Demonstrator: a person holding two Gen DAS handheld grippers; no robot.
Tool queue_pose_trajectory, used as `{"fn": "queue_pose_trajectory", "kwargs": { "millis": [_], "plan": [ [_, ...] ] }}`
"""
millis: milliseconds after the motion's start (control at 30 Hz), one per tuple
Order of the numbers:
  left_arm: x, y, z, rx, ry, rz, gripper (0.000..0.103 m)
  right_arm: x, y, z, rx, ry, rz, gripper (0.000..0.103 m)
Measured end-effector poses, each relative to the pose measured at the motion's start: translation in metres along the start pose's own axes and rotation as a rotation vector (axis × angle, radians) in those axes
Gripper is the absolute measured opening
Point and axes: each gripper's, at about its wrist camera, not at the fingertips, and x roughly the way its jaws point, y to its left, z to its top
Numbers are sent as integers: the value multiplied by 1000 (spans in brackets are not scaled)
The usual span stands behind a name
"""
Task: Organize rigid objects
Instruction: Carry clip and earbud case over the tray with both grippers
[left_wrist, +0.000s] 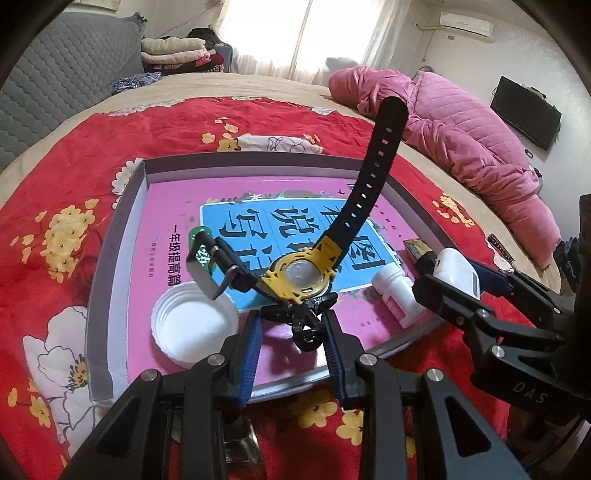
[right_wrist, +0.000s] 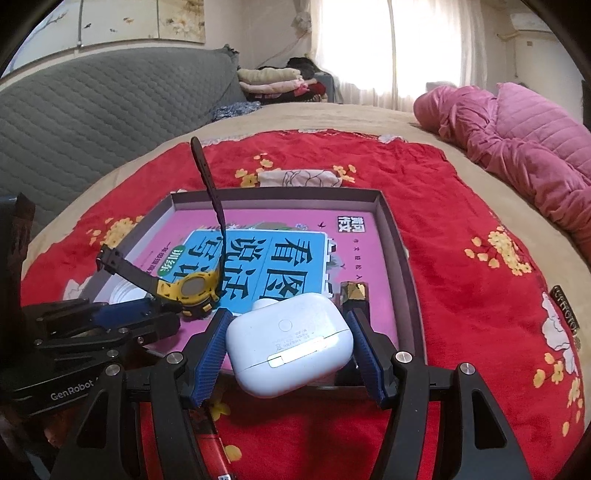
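A grey tray (left_wrist: 122, 229) on the red blanket holds a pink book (left_wrist: 166, 206). My left gripper (left_wrist: 293, 325) is shut on a yellow and black watch (left_wrist: 303, 275), gripping its lower edge, the straps sticking up over the tray. The watch also shows in the right wrist view (right_wrist: 195, 286), as does the left gripper (right_wrist: 159, 308). My right gripper (right_wrist: 288, 345) is shut on a white earbud case (right_wrist: 290, 341), held over the tray's near edge (right_wrist: 406, 280). The case (left_wrist: 456, 271) and right gripper (left_wrist: 461, 280) show at the right of the left wrist view.
In the tray lie a white lid (left_wrist: 194, 323), a white bottle (left_wrist: 397, 295) and a small gold and black object (right_wrist: 354, 293). A pink quilted coat (left_wrist: 461, 136) lies on the bed at right. A grey headboard (right_wrist: 92, 110) and folded clothes (right_wrist: 280, 83) stand behind.
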Motion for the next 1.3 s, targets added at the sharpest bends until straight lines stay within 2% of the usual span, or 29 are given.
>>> {"fn": "queue_pose_trajectory", "kwargs": {
  "millis": [367,733,1300],
  "plan": [
    [0,0,0,1,-1,1,33,2,-21,0,29,-12,-89,65],
    [0,0,-1,2,-1,5,33,8,-37,-5,79,1,-80,65],
    [5,3,1,0,0,15,33,13,-32,-5,36,1,-101,65]
  ]
}}
